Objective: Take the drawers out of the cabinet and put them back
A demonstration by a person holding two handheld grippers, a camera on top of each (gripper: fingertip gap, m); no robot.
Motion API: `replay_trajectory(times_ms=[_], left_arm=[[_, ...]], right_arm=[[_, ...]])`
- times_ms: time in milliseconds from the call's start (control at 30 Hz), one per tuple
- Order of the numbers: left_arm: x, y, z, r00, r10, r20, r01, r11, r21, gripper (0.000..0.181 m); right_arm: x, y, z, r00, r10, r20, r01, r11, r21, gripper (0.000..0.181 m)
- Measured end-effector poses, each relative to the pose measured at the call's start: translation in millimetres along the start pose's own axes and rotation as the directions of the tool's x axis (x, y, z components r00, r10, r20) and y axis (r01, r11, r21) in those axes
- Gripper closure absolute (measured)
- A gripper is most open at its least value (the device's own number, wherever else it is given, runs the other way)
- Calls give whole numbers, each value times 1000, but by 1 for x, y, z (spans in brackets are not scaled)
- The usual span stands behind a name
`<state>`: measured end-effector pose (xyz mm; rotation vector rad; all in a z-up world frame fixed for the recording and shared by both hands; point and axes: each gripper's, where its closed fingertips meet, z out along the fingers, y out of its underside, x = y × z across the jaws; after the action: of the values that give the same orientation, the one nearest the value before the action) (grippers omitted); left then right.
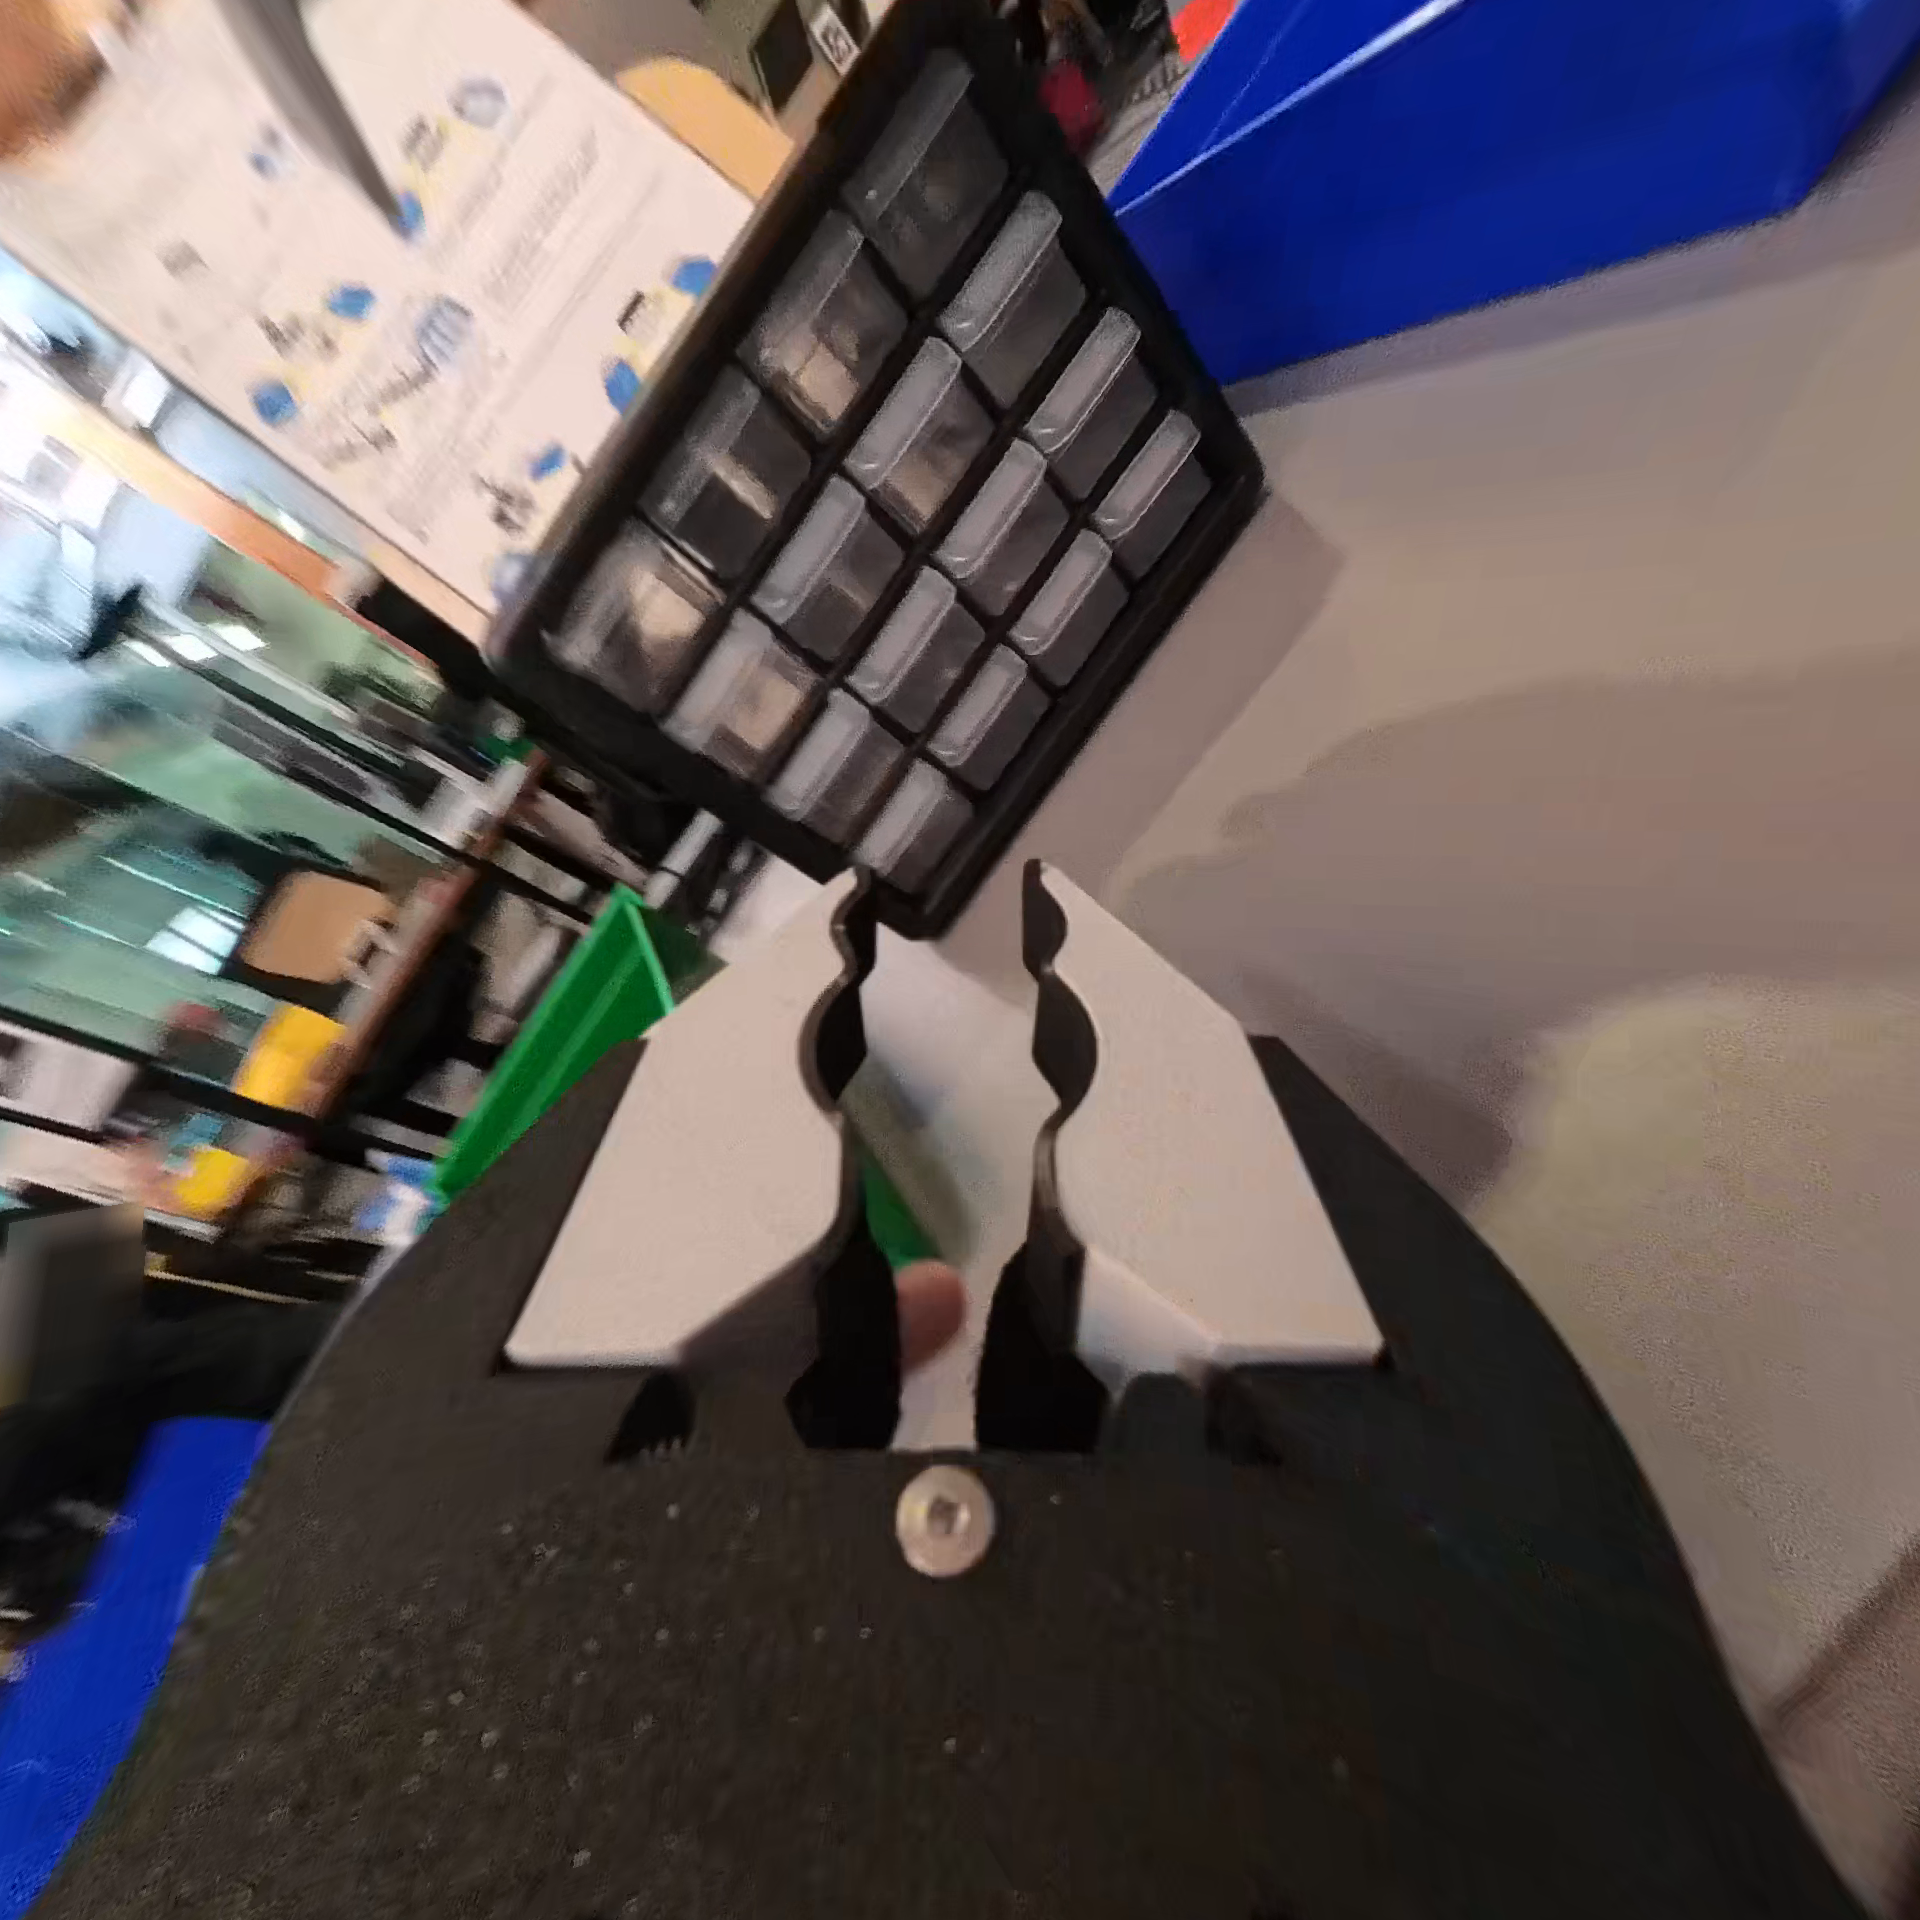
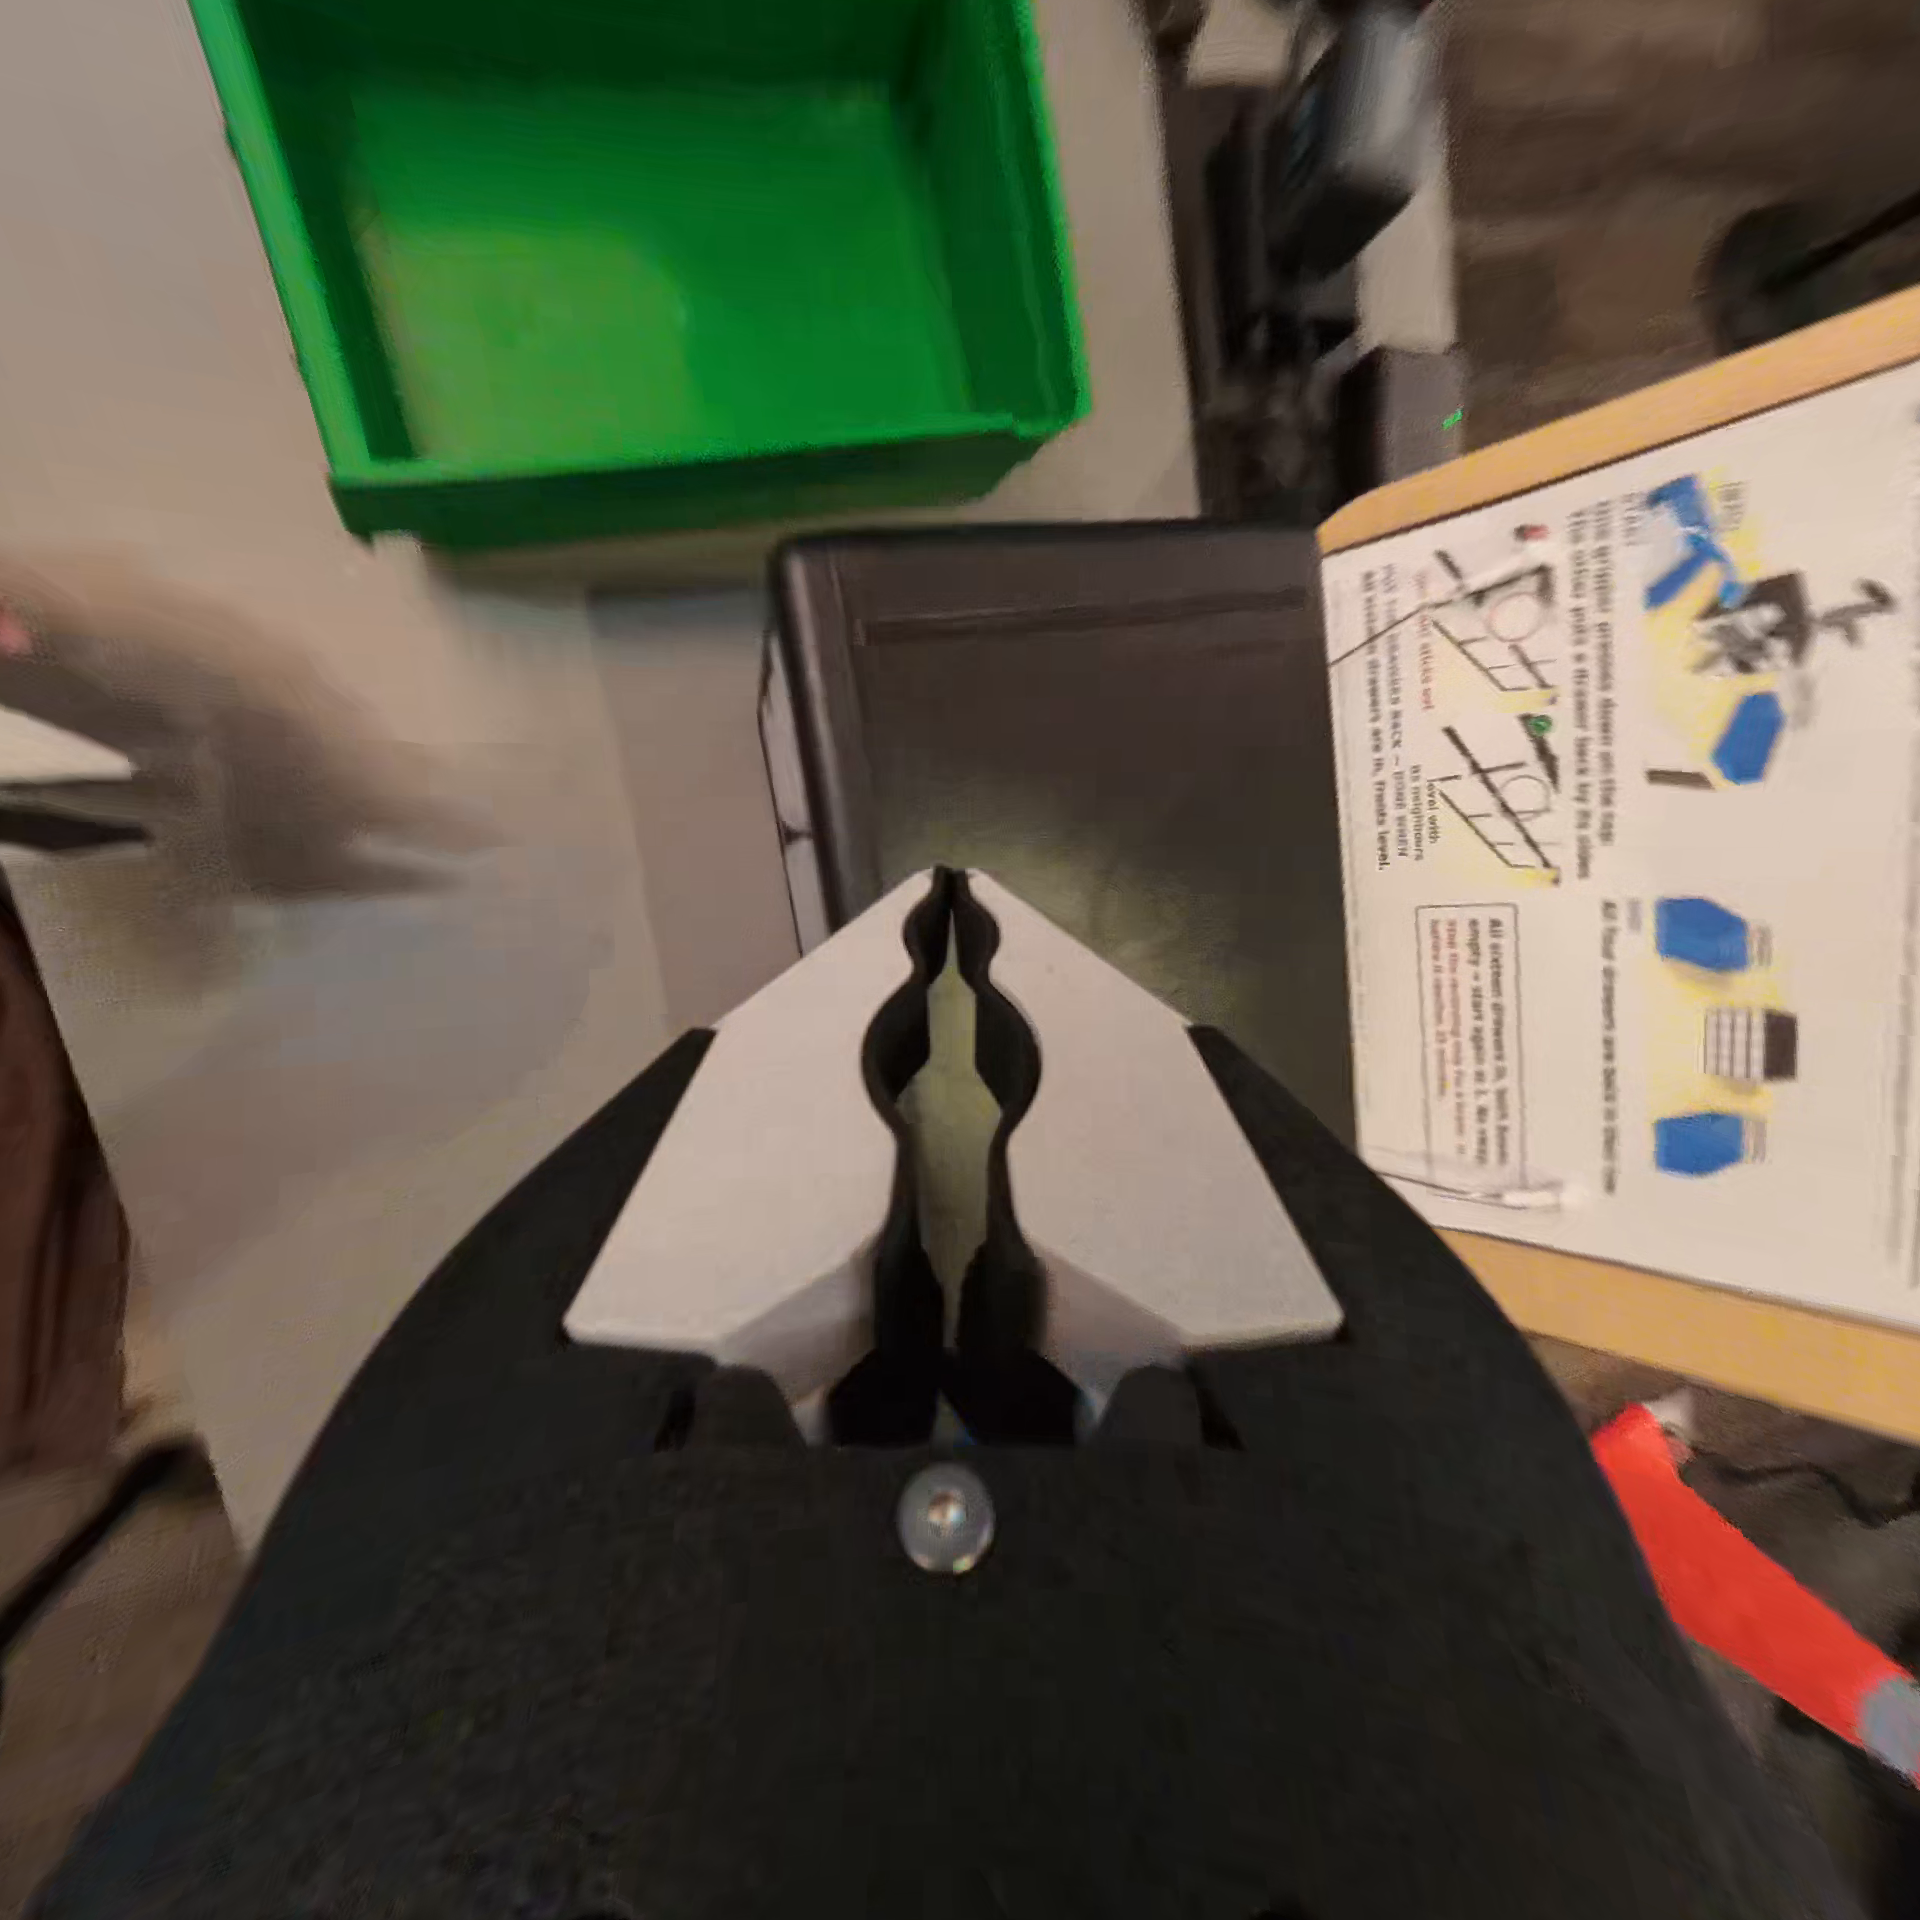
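Sixteen little clear drawers (image 1: 925,436), by my count, all sitting in their slots in the black cabinet (image 1: 1242,488), none visibly sticking out. So no drawer is out right now; we're either at the very start or at the point where everything has been put back, and the pictures alone can't settle which.

Left gripper (image 1: 948,878) first: its jaws are spread, nothing between them, and the cabinet's drawer face stands just ahead of the tips, the near bottom corner of the frame almost at the left-hand jaw. The view is tilted hard and smeared, so this gripper looks to be on the move. Off to the left of the jaws, a green bin (image 1: 582,1029); beyond the cabinet, up and to the right, a blue bin (image 1: 1507,177).

Right gripper (image 2: 948,878) now: jaws pressed together at the tips, pinching nothing. It looks down from above, and the cabinet's plain dark top (image 2: 1091,727) lies directly ahead of the tips. Farther ahead and left sits the green bin (image 2: 665,457), empty inside. To the right of the jaws, a printed instruction sheet (image 2: 1662,831) on a board. A blurred shape on the far left of this view, likely the other gripper, but too smeared to call.

Next move, as I read it: the left jaws are the ones ready to work. They need to square up to the drawer face, settle around one drawer's front lip, close, and pull straight back. The right could steady the cabinet from above on the counter (image 1: 1558,727).
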<state>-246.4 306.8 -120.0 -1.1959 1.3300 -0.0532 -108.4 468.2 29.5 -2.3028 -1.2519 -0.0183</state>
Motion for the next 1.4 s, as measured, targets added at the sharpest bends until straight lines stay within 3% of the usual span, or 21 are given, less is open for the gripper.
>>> replay_trajectory(times_ms=[100, 200, 333, 533, 733, 900, 1267, 1400], left_arm=[[2, 2, 6, 995, 97, 5, -97, 995, -16, 159], [-15, 9, 21, 984, 171, 50, -167, 982, -84, 152], [-61, 11, 45, 923, 338, 184, -310, 936, -166, 154], [-97, 0, 92, 792, 543, 280, -491, 838, -238, 161], [-121, -15, 136, 589, 730, 347, -667, 682, -302, 158], [-113, -12, 158, 549, 767, 331, -717, 636, -285, 160], [-121, -21, 167, 556, 745, 369, -693, 660, -289, 173], [-122, -23, 168, 492, 773, 401, -734, 616, -286, 176]], right_arm=[[30, 11, 24, 995, -75, 61, 86, 975, -205, 181], [27, 14, 50, 975, -114, 188, 160, 955, -251, 181], [24, 18, 71, 959, -127, 254, 203, 933, -298, 181], [27, 16, 75, 963, -105, 250, 195, 909, -370, 181], [27, 17, 75, 973, -57, 222, 150, 892, -427, 181], [27, 17, 75, 985, -47, 168, 115, 899, -422, 181], [27, 17, 75, 992, -40, 119, 89, 894, -440, 181], [27, 17, 75, 993, -42, 114, 90, 888, -452, 181]])
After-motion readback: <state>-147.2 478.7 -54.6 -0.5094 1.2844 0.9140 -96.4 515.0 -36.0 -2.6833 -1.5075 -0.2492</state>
